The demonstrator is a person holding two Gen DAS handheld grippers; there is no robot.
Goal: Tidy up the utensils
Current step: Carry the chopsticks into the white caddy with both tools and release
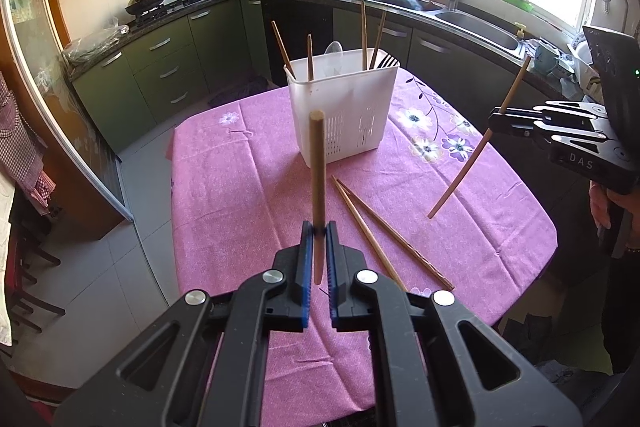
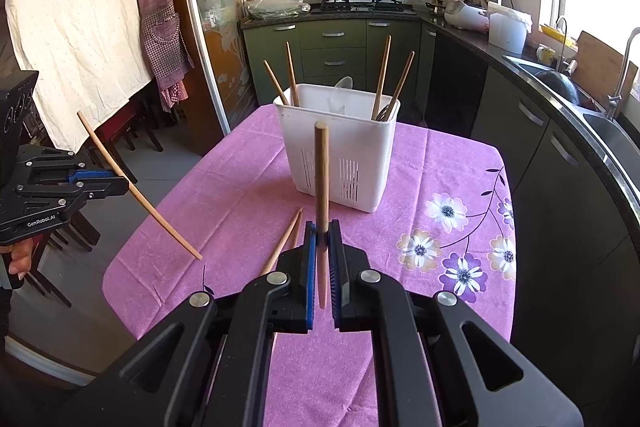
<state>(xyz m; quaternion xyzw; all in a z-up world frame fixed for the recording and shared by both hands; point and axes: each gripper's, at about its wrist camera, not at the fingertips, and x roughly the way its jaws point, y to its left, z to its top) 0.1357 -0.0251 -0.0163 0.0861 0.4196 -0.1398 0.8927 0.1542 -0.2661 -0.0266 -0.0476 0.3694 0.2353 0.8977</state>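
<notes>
**Inspector:** On the pink tablecloth [image 1: 248,195], what stands where?

**Operator:** Two chopsticks [image 1: 384,231] lie loose, near the white caddy [image 1: 340,111], which already holds several. My left gripper [image 1: 319,227] is clamped on one chopstick [image 1: 318,167], upright; my right gripper [image 2: 320,231] is clamped on another [image 2: 321,179]. Both hover short of the caddy.

**Inspector:** Risks?

**Operator:** I judge the thin sticks may pivot between the pads, or strike the caddy rim and tip it.

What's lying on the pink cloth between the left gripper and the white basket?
Two chopsticks lie side by side on the tablecloth, between the left gripper and the basket; the left wrist view shows it.
</notes>
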